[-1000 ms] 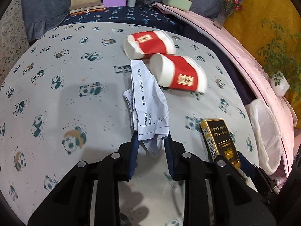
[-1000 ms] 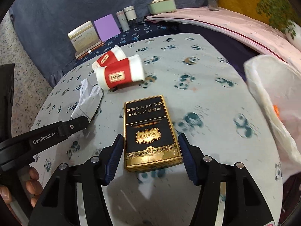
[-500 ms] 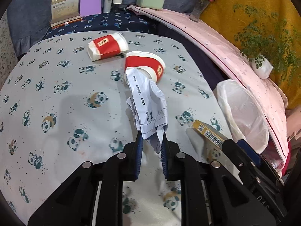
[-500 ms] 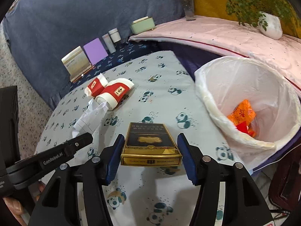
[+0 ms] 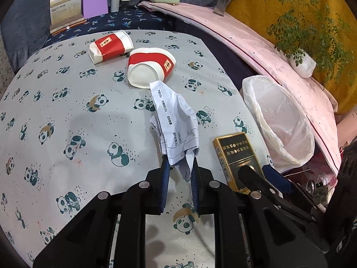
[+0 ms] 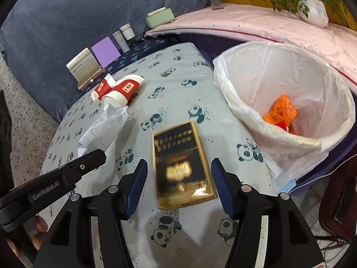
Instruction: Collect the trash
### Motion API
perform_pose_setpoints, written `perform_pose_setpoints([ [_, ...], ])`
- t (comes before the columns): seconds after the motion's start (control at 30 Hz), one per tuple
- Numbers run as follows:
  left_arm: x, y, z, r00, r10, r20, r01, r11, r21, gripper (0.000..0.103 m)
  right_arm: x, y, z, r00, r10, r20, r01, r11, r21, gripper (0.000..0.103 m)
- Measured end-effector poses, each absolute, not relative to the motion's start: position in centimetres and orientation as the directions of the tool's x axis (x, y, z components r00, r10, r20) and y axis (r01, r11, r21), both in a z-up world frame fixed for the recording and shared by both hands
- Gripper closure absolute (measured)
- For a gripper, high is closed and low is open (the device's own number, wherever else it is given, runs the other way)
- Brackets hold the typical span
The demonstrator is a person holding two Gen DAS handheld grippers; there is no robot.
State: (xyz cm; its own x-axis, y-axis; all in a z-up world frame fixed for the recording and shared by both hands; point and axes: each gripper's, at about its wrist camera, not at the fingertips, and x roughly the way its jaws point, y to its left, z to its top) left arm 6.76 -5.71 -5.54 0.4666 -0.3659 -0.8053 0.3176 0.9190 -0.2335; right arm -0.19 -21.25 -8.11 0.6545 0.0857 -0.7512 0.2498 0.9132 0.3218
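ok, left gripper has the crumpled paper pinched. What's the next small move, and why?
Probably carry the left gripper to the right until it is over the bin, and only then open. Its jaws are shut on the crumpled paper, and the bin's open mouth lies off to the side, not under the paper.

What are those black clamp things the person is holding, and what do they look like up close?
They are two hand-held grippers. The left gripper and the right gripper look alike: matte black angular plastic arms with round silver rivets, each ending in two fingers lined with ribbed blue pads. White lettering reading "GenRobot.AI" runs along the side of the left one. No cables or sleeves show; only fingertips appear at the frame's edge.
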Motion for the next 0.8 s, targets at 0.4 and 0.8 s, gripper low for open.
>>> perform_pose_setpoints([
  [0.4, 7.0, -5.3, -5.7, 0.46, -0.368, -0.808, 0.312, 0.919, -0.24, 0.086, 1.7, -19.6, -9.1, 0.633, 0.016, -0.774, 0.233, 0.95, 0.21, 0.035],
  [0.8, 6.9, -6.0, -4.1, 0.478, -0.386, -0.789, 0.329, 0.911, -0.247, 0.086, 0.4, -21.1, -7.0, 0.676, -0.011, -0.737, 0.264, 0.937, 0.228, 0.046],
])
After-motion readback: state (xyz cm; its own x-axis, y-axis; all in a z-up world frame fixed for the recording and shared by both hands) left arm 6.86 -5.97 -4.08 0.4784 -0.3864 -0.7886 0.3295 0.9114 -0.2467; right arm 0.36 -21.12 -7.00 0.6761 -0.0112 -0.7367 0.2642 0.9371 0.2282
